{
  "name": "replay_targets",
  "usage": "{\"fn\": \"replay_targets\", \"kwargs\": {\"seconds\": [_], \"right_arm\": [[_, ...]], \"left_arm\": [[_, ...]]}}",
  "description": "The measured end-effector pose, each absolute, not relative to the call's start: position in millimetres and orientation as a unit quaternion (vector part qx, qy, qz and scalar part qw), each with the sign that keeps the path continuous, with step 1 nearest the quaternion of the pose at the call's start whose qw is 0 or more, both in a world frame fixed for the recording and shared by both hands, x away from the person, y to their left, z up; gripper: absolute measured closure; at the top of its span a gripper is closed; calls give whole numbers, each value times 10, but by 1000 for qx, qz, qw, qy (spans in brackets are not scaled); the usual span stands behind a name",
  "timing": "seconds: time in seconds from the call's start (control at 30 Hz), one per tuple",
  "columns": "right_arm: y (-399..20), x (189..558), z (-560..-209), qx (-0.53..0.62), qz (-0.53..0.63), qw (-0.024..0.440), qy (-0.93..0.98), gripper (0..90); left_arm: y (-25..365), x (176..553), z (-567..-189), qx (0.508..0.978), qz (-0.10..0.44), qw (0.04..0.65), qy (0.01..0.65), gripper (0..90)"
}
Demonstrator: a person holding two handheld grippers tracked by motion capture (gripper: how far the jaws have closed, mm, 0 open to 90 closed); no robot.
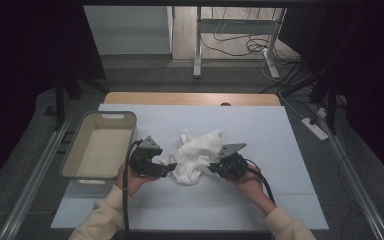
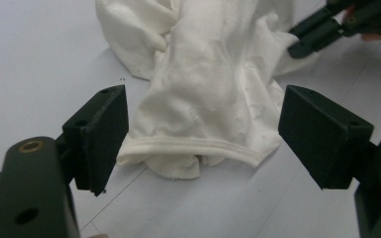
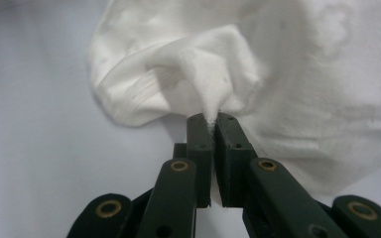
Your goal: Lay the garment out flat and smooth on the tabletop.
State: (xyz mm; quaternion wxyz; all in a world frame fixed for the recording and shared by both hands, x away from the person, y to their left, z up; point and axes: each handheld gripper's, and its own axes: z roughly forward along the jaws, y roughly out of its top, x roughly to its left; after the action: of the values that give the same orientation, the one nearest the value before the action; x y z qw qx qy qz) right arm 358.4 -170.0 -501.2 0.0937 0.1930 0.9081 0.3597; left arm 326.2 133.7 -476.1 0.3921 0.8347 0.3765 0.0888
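Low over the table, right gripper [image 3: 212,121] pinches the white garment [image 3: 278,74].

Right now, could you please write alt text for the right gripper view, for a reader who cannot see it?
The right gripper has its two black jaws shut on a pinched fold of a crumpled white garment. The garment lies on a pale table surface, a ribbed hem beside the pinched fold.

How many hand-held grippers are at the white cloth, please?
2. The left hand-held gripper sits at the white cloth's left edge, jaws open; the right hand-held gripper pinches a fold at its right edge.
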Motion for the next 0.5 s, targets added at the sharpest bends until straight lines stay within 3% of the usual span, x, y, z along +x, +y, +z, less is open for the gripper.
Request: {"fn": "replay_targets", "kwargs": {"seconds": [0.5], "right_arm": [[-1622, 3049, -5019, 143, 368, 34, 918, 849]], "left_arm": [[1339, 3259, -4754, 835, 84, 395, 375, 204]]}}
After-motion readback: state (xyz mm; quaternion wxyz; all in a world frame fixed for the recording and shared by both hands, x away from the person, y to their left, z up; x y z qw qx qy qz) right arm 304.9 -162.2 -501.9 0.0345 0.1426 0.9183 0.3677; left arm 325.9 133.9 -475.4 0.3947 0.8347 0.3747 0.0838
